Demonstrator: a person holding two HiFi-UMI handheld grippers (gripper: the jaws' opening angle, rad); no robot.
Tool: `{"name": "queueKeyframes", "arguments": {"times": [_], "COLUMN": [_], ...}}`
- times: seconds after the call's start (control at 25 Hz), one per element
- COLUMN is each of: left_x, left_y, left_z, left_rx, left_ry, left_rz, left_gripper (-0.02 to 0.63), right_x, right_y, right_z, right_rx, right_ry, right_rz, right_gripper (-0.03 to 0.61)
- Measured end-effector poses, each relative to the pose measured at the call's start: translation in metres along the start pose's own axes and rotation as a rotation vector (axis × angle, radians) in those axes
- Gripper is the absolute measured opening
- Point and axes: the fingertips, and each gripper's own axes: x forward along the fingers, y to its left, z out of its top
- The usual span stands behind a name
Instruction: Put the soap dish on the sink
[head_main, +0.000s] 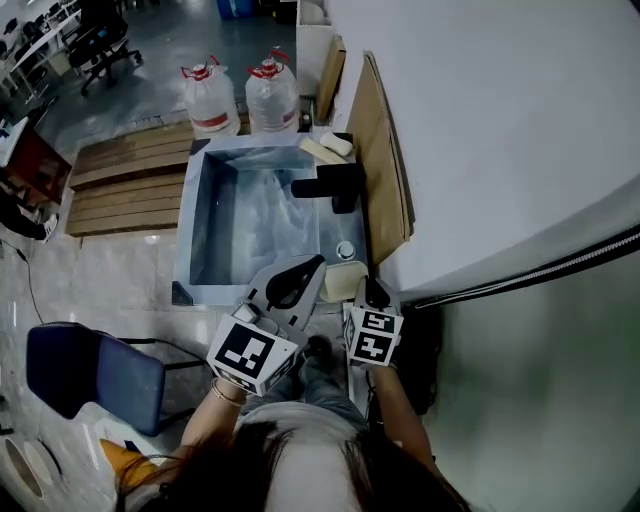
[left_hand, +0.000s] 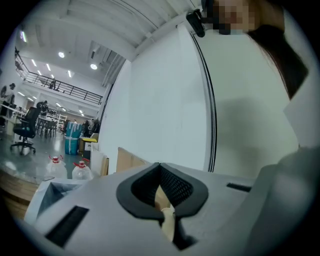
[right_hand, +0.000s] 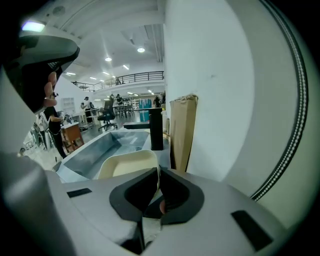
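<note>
The right tongs (right_hand: 158, 186) pinched the near rim of the cream soap dish (right_hand: 129, 164); the sink (right_hand: 102, 149) lay beyond at left, a black faucet (right_hand: 156, 129) farther off.

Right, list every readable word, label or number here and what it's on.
None can be read.
Red labels on the left jug and the right jug: too small to read.
Markers on the left cube and the right cube: patterns, no letters.

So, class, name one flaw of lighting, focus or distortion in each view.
Head view: dim overall, and the wall's edge is bowed. Left gripper view: the ceiling lamps glare and the near foreground is soft. Right gripper view: fisheye bends the strip, with a black rim around.
</note>
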Motion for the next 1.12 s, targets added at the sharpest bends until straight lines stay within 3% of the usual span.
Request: {"name": "queueKeyframes", "arguments": {"times": [0.64,1.12], "left_x": [0.021,0.026], "left_y": [0.015,0.023], "left_z": [-0.024,-0.031], "left_rx": [-0.001,-0.021], "left_ry": [0.066,0.083], "left_rz": [0.047,0.077], "left_gripper": [0.008,0.008], "right_x": [0.036,0.054], "right_y": [-0.008,-0.012], "right_z": [-0.041,-0.05], "right_rx": [0.077,0.136], "right_ry": [0.104,0.139], "right_rz": [0.006,0.011], "right_gripper": [0.038,0.038]}}
